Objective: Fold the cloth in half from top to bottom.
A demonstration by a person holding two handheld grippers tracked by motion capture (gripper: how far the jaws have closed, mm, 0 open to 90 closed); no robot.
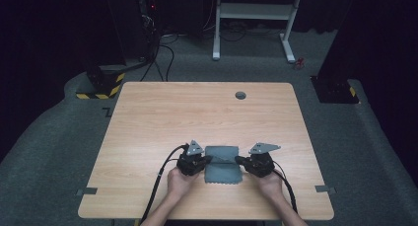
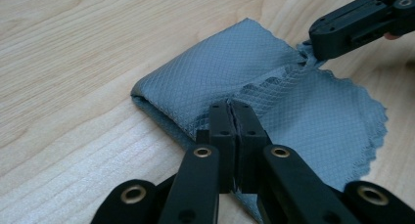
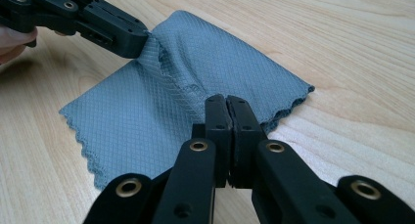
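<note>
Grey cloth pinched at both sides for folding

Nearest the person, the left claw (image 1: 206, 160) and the right claw (image 1: 239, 161) are each seen closed tight on an opposite edge of the small grey diamond-weave cloth with scalloped edges (image 1: 223, 164), which lies near the front of the pale wooden worktop (image 1: 207, 112). The grip is judged to be at the ends of a fold line, so that the far flap, already doubled over, can be carried evenly. No container is seen; farther off, a round grey grommet (image 1: 240, 95) is set into the worktop.
</note>
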